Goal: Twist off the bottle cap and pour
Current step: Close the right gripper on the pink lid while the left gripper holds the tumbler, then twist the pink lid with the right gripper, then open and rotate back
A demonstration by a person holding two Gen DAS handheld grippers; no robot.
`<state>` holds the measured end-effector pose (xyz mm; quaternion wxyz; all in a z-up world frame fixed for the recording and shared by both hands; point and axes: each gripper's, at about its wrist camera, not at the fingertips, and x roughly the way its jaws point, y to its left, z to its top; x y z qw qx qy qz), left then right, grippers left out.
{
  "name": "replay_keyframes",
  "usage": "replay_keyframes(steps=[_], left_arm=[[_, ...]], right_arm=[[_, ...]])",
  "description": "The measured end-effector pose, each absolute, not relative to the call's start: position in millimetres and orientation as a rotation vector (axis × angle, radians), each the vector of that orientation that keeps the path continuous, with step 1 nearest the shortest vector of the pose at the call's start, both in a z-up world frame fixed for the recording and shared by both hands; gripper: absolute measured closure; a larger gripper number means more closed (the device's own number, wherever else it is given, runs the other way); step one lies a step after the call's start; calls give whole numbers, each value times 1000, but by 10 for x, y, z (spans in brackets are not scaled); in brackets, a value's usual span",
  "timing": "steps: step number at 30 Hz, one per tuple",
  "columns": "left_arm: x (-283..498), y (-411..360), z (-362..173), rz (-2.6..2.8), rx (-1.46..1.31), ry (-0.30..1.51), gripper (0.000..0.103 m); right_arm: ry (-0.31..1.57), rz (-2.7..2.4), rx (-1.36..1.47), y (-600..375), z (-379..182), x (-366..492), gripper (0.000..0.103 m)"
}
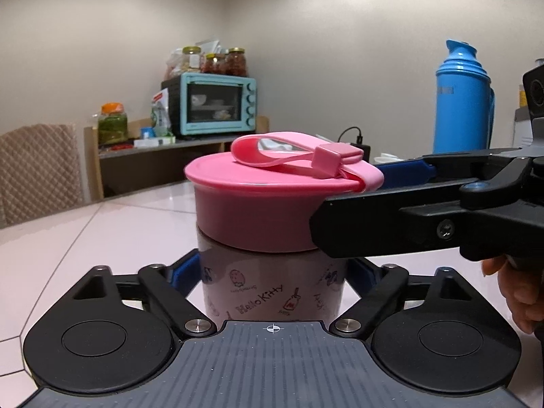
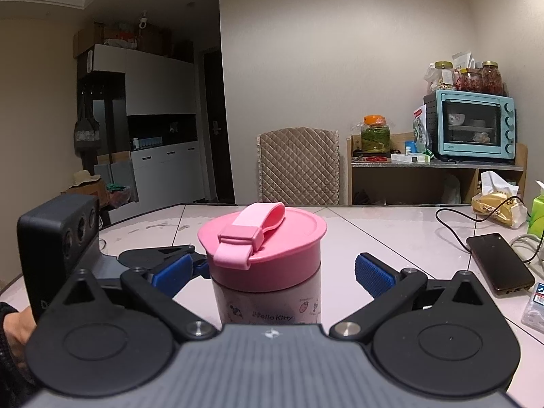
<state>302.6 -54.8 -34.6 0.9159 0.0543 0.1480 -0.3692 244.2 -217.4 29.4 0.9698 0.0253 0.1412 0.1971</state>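
Note:
A pink Hello Kitty bottle (image 1: 272, 289) stands upright on the white table, with a wide pink cap (image 1: 251, 210) and a pink strap (image 1: 289, 156) across the top. My left gripper (image 1: 272, 273) is shut on the bottle's body below the cap. My right gripper (image 2: 272, 272) is open around the cap (image 2: 268, 244), its blue pads (image 2: 372, 273) apart from it on both sides. In the left wrist view the right gripper's finger (image 1: 391, 227) reaches in from the right beside the cap. The bottle body shows in the right wrist view (image 2: 268, 302).
A blue thermos (image 1: 462, 102) stands at the back right. A dark phone (image 2: 499, 263) with a cable, a tissue pack (image 2: 496, 204) and a green box (image 2: 537, 214) lie on the table's right. A teal oven (image 2: 472, 127) sits on a shelf behind a quilted chair (image 2: 299, 166).

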Motion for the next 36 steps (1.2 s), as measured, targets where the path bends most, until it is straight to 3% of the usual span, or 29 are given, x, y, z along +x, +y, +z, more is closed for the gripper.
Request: replay_keyframes(steps=[25, 36], left_arm=[[3069, -530, -340, -759, 110, 312, 13], [3089, -477, -345, -763, 111, 309, 13]], right_arm=[[313, 355, 31, -1961, 302, 2692, 1], [325, 355, 1, -1929, 319, 2706, 17]])
